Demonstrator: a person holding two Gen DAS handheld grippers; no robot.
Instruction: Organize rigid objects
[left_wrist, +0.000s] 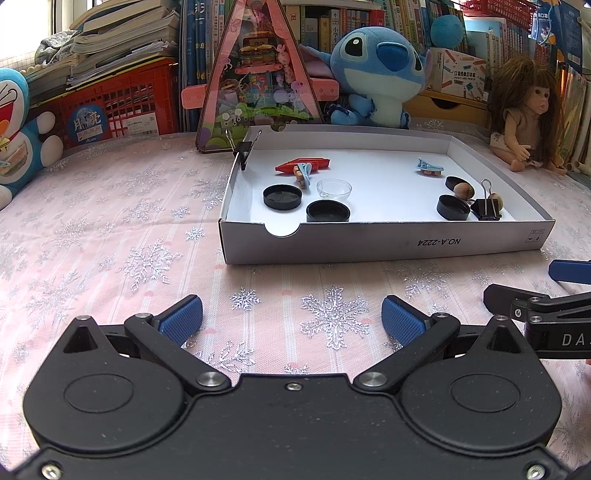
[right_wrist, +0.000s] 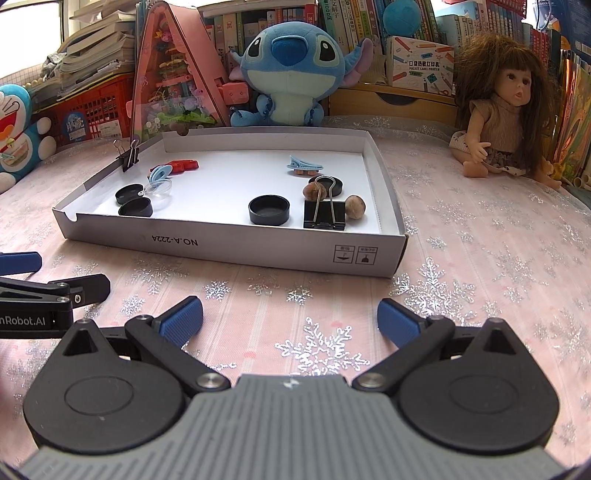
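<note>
A shallow white cardboard box (left_wrist: 384, 243) (right_wrist: 236, 247) lies on the pink snowflake cloth. Inside it are black caps (left_wrist: 282, 197) (right_wrist: 269, 209), a clear dish (left_wrist: 333, 189) (right_wrist: 159, 191), a red piece (left_wrist: 303, 164) (right_wrist: 183, 165), blue clips (left_wrist: 428, 166) (right_wrist: 304, 165), nuts (left_wrist: 463, 190) (right_wrist: 355, 206) and a black binder clip (left_wrist: 488, 208) (right_wrist: 324, 215). Another binder clip (left_wrist: 242, 149) (right_wrist: 129, 157) grips the box's left wall. My left gripper (left_wrist: 291, 321) and right gripper (right_wrist: 290, 321) are open and empty, side by side in front of the box.
Behind the box stand a Stitch plush (left_wrist: 376, 70) (right_wrist: 291, 62), a pink triangular toy house (left_wrist: 255, 74) (right_wrist: 173, 70) and a red crate (left_wrist: 114, 107). A doll (left_wrist: 524, 110) (right_wrist: 498, 107) sits at the right, a Doraemon plush (left_wrist: 18, 125) (right_wrist: 14, 122) at the left.
</note>
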